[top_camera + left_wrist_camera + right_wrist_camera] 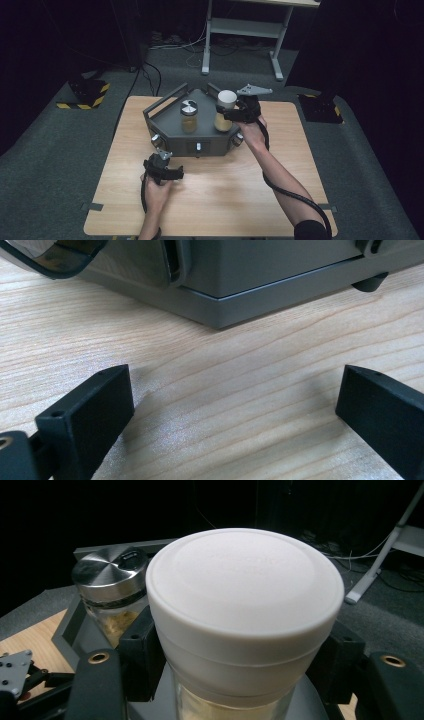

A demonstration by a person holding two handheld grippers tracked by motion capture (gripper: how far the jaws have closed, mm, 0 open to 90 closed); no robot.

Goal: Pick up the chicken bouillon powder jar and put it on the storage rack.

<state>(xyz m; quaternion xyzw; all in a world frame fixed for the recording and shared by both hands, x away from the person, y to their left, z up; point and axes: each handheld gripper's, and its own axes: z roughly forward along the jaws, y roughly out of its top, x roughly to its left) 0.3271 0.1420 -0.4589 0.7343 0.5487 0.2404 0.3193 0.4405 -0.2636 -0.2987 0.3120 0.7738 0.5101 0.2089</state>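
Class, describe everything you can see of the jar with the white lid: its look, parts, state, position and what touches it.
The white-lidded jar is a clear glass jar holding a pale yellowish powder, closed by a broad, round, matt white plastic cap. It stands upright over the right side of the grey tray; whether it rests on it cannot be told. The right gripper is shut on it just below the cap, a black jaw on each side. A steel-lidded jar stands apart to its left.
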